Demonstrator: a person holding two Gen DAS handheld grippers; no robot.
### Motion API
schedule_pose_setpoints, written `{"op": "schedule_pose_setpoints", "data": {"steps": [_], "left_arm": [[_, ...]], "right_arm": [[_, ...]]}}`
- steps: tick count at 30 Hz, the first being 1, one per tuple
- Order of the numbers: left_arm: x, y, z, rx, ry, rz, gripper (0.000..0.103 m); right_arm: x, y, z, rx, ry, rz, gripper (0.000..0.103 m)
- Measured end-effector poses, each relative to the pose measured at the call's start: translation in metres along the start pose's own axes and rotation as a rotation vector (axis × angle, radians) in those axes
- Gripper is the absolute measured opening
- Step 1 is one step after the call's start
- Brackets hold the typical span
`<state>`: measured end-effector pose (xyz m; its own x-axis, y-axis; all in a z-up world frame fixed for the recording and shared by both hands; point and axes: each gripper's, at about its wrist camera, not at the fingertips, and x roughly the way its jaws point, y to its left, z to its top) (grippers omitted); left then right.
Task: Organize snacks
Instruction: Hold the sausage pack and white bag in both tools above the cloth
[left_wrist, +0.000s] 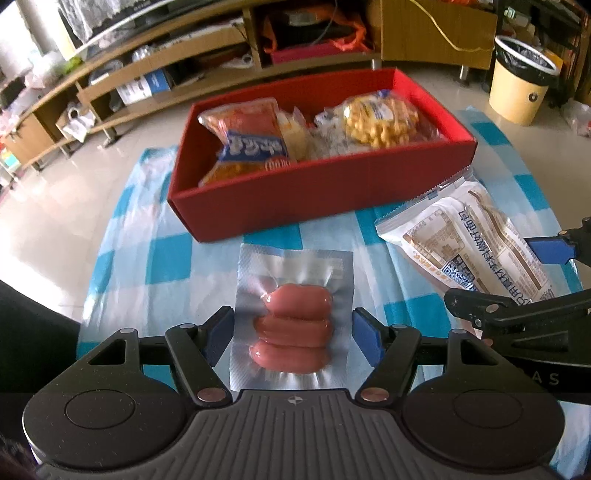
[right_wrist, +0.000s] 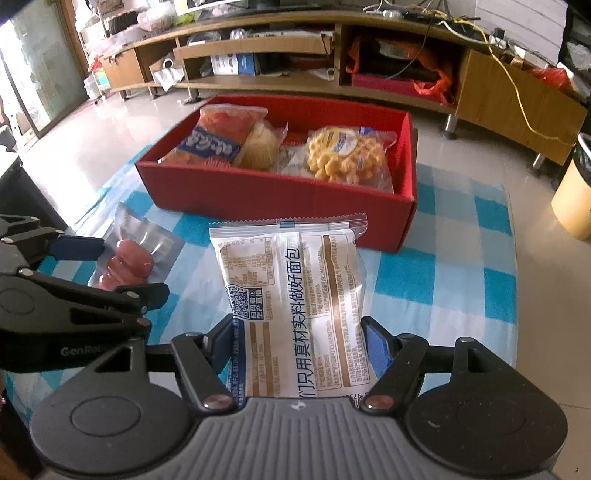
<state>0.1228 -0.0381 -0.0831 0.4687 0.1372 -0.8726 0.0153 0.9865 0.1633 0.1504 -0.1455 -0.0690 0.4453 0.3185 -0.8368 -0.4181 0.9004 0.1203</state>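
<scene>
A clear vacuum pack of pink sausages (left_wrist: 293, 332) lies on the blue-checked cloth (left_wrist: 166, 258). My left gripper (left_wrist: 293, 334) straddles it, its blue pads (left_wrist: 221, 332) touching both side edges. To its right is a white bread packet (right_wrist: 295, 295) with printed text, and my right gripper (right_wrist: 301, 345) is shut on the packet's near end, which looks pinched narrower there. Behind both stands the red box (left_wrist: 295, 192), holding an orange snack bag (left_wrist: 251, 144), a yellow waffle-like pack (left_wrist: 380, 122) and other packets. Each gripper shows in the other's view: right gripper (left_wrist: 517, 277), left gripper (right_wrist: 122, 266).
The cloth-covered table (right_wrist: 461, 258) ends close on the right and left, with tiled floor beyond. A wooden TV cabinet (right_wrist: 498, 96) runs along the back. A cream waste bin (left_wrist: 517, 85) stands on the floor at the right. The two grippers are close side by side.
</scene>
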Motion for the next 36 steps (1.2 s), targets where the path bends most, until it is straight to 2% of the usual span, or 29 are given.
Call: {"op": "schedule_pose_setpoints", "data": {"steps": [12, 36], "left_arm": [[0.007, -0.001, -0.003, -0.002, 0.039, -0.013, 0.075], [0.011, -0.001, -0.003, -0.001, 0.043, -0.016, 0.075]], "right_arm": [[0.008, 0.0, -0.004, -0.005, 0.038, -0.003, 0.067], [0.01, 0.003, -0.005, -0.02, 0.04, -0.025, 0.067]]}}
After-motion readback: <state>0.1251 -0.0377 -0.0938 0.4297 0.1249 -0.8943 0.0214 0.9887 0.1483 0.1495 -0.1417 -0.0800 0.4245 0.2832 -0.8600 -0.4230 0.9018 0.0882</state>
